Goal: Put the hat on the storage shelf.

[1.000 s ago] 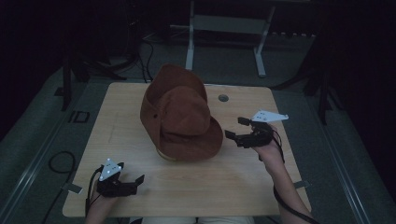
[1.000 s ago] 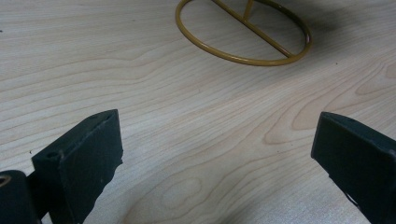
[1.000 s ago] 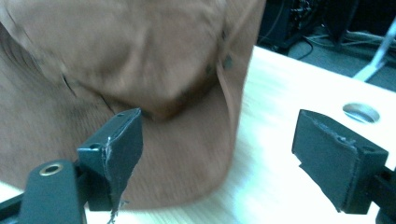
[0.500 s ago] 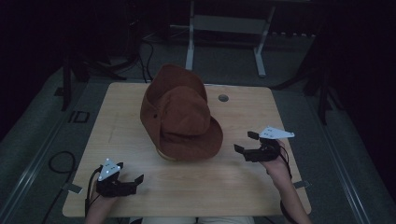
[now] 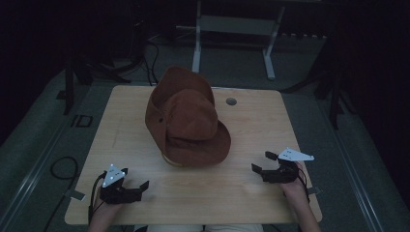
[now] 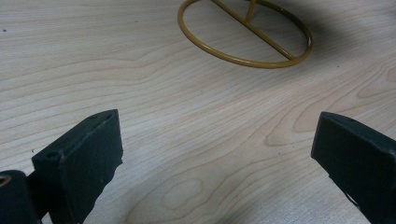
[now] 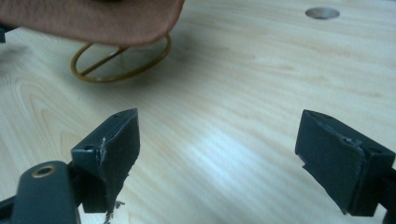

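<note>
Nearest the table's front edge, the left gripper [image 5: 138,188] rests low on the pale wooden tabletop [image 5: 270,121] at its near left corner, jaws spread wide with nothing between them; its own view shows only bare wood grain in the gap. On the near right side, the right gripper [image 5: 261,163] sits just above the wood, held by a hand [image 5: 294,186], jaws likewise wide apart and empty, pointing toward the table's middle. Both grippers are well apart from the hat. Farther in, at the table's centre, a brown soft-brimmed felt hat [image 5: 186,118] sits on a thin brass-coloured wire stand with a round ring base [image 6: 245,32]; the ring lies flat on the wood, brim overhanging it in the right gripper view. Beyond the hat, a small round grey grommet hole [image 5: 231,101] is set into the tabletop.
</note>
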Motion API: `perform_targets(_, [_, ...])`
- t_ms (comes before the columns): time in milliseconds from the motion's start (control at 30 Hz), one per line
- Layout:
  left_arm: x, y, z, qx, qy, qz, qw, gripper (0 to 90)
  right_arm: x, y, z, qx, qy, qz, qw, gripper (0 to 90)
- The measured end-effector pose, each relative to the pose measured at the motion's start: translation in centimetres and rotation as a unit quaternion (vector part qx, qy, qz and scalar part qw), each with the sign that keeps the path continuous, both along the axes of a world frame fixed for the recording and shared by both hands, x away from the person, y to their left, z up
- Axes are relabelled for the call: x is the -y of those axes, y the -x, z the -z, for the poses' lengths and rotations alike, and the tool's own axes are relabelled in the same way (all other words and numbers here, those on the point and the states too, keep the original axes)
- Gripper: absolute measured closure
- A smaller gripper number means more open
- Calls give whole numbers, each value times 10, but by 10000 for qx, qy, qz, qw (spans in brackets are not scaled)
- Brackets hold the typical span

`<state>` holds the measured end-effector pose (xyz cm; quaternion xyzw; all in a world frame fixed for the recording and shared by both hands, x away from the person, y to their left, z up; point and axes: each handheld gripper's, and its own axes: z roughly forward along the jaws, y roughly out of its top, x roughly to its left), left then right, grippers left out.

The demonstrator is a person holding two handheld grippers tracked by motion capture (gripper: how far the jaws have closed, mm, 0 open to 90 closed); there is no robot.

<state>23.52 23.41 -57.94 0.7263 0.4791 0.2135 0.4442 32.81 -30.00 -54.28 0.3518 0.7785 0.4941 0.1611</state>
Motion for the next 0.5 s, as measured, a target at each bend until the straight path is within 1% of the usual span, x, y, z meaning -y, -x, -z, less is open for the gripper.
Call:
perform_targets(33, [0,0,0,-2,-10,-8,10000,28,0,0,0,0,0,0,10000,139])
perform_targets(100, [0,0,0,-5,-1,-8,10000,28,3,7,5,-24,9,-4,10000,139])
perform_targets(133, [0,0,0,-5,-1,-8,10000,28,3,7,5,-24,9,-4,10000,139])
perform_targets(200, [0,0,0,-7,16,-6,10000,28,4,13,9,-10,88,-8,10000,139])
perform_targets(333, [0,0,0,0,25,28,10000,28,6,19,15,2,104,14,9999,139])
perform_targets(400, [0,0,0,-5,2,20,10000,28,7,22,16,62,146,66,9999,140])
perform_targets(467, [0,0,0,-2,20,19,10000,28,8,24,17,109,136,99,9998,140])
perform_targets(500, [-1,0,0,-5,19,13,10000,28,9,25,18,149,150,84,9997,140])
